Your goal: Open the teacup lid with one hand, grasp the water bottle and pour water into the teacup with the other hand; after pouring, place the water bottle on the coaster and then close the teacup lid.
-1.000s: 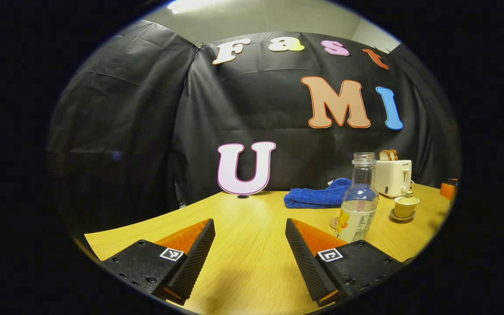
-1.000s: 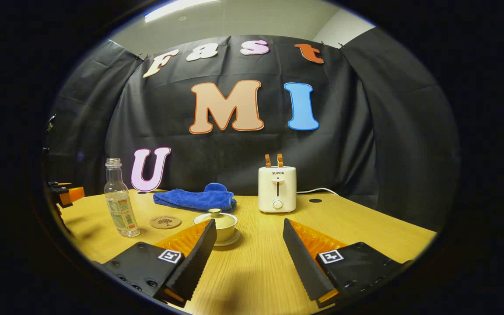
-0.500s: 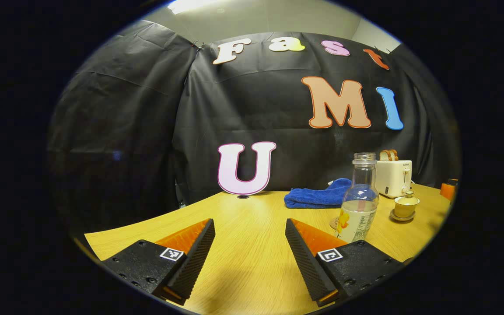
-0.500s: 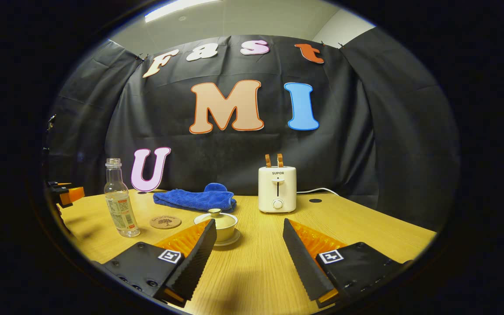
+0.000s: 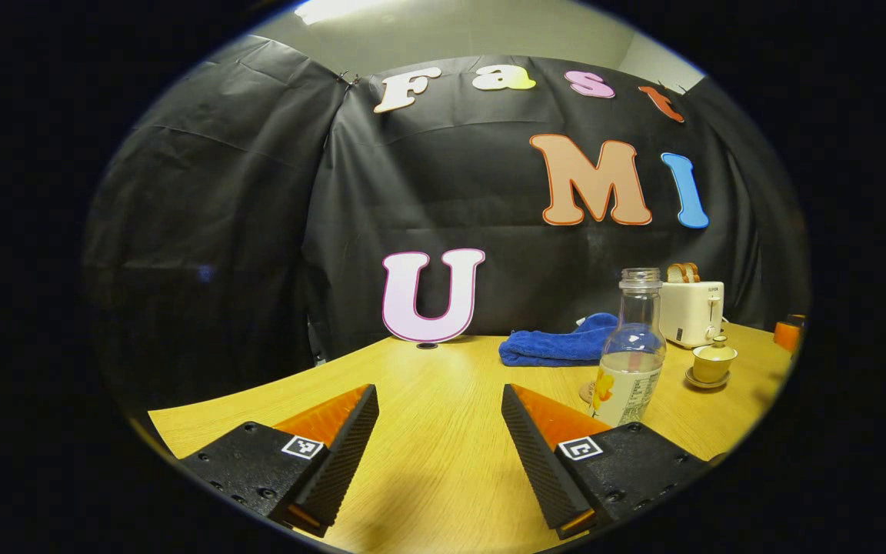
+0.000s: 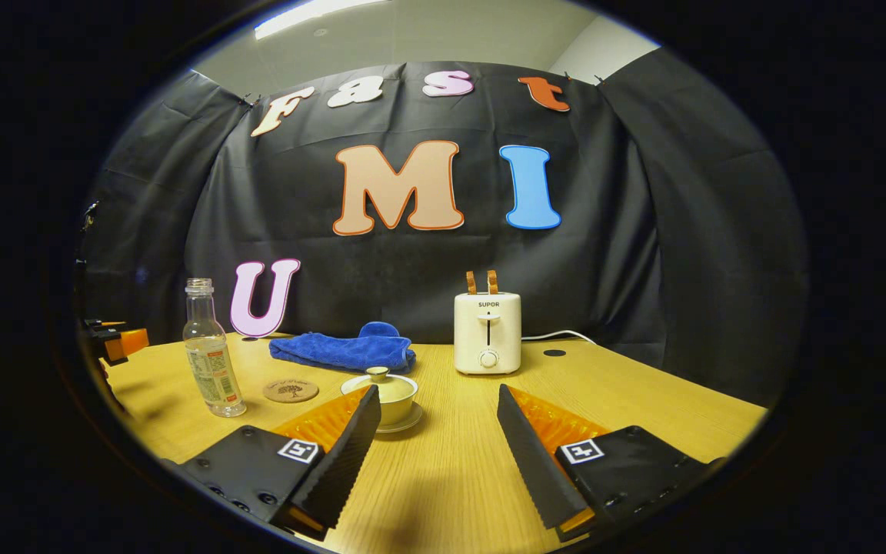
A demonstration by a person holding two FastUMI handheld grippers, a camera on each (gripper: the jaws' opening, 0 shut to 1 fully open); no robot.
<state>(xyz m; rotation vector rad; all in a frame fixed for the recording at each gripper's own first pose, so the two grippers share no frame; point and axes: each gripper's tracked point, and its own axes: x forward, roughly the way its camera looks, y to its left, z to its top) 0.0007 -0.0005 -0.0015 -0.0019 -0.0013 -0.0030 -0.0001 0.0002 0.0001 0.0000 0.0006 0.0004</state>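
Observation:
A clear uncapped water bottle [image 5: 631, 350] [image 6: 208, 354], part full, stands on the wooden table. A cream teacup [image 6: 385, 396] [image 5: 714, 362] sits on its saucer with its knobbed lid [image 6: 378, 375] on. A round brown coaster [image 6: 291, 390] lies between bottle and cup. My left gripper [image 5: 439, 400] is open over bare table, the bottle just beyond its right finger. Also open, my right gripper [image 6: 435, 400] has the teacup just behind its left finger [image 6: 335, 454]. The left gripper [image 6: 116, 338] shows at the far left of the right gripper view.
A blue towel [image 6: 343, 350] [image 5: 558, 346] lies at the back near the cloth wall. A white toaster [image 6: 487, 331] [image 5: 691, 312] with two bread slices stands behind the cup, its cord running right. The table's edge [image 5: 204, 400] curves close on the left.

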